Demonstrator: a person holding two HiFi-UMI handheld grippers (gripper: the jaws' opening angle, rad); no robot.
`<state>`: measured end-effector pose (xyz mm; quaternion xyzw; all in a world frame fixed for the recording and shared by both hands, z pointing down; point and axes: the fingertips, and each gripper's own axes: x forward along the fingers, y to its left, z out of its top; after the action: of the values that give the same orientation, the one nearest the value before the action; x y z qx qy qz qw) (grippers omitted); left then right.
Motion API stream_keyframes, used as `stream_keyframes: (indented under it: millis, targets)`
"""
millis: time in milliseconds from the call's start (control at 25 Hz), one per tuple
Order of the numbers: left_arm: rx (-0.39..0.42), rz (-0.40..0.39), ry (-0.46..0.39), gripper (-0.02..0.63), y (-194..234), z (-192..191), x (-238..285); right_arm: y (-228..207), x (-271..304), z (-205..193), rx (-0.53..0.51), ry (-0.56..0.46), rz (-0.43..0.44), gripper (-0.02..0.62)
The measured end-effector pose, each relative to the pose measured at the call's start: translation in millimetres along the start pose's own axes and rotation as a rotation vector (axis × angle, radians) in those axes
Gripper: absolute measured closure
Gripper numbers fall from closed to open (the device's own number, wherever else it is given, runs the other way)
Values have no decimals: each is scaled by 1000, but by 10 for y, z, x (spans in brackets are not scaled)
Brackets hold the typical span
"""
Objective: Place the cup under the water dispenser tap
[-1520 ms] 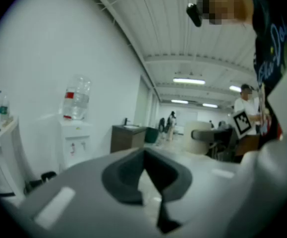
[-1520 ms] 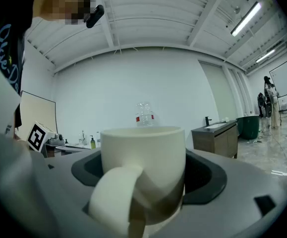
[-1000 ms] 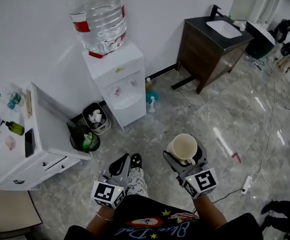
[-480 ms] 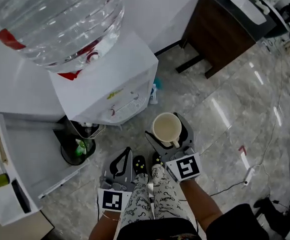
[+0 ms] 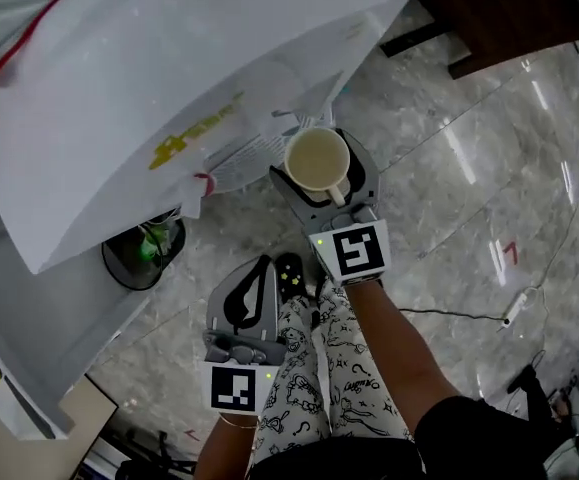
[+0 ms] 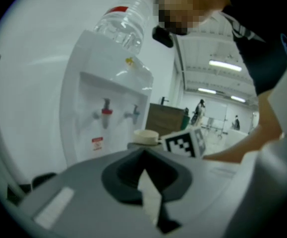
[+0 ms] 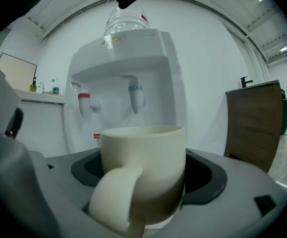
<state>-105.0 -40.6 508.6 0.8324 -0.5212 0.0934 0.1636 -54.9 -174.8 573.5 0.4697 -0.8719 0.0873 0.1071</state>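
Note:
A cream cup (image 5: 317, 159) (image 7: 143, 170) with a handle sits upright between the jaws of my right gripper (image 5: 321, 173), which is shut on it. The cup's handle faces the camera in the right gripper view. The white water dispenser (image 5: 179, 98) (image 7: 128, 83) stands just ahead of the cup, with a red tap (image 7: 85, 103) and a blue tap (image 7: 135, 95) in its recess. The cup hangs a short way in front of the taps and below them. My left gripper (image 5: 252, 293) (image 6: 145, 175) is shut and empty, held low beside the person's leg.
A clear water bottle (image 6: 126, 21) tops the dispenser. A black bin (image 5: 141, 253) stands left of the dispenser on the marble floor. A white cabinet (image 5: 19, 308) is at the left and a dark wooden cabinet (image 7: 255, 125) at the right.
The head and both grippers have moved toward the dispenser. The right gripper has carried the cup forward, up to the dispenser's front. The left gripper stays low and shut.

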Motion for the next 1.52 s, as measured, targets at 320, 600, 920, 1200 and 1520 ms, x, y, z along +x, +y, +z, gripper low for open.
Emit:
stream_keyframes:
  millis: [320, 600, 920, 1200, 1520]
  targets:
    - [-98, 45, 112, 609, 210, -375, -264, -20, 453, -374, 30, -31, -31, 181]
    - [-172, 29, 98, 609, 168, -348, -245, 2, 659, -488, -13, -35, -26, 181]
    - [-197, 26, 99, 609, 175, -365, -203, 4, 665, -541, -14, -56, 10, 181]
    - [-188, -22, 116, 609, 60, -382, -237, 90, 661, -551, -53, 7, 6, 181]
    - [-214, -6, 108, 609, 78, -382, -195, 60, 668, -619, -62, 76, 25, 181]
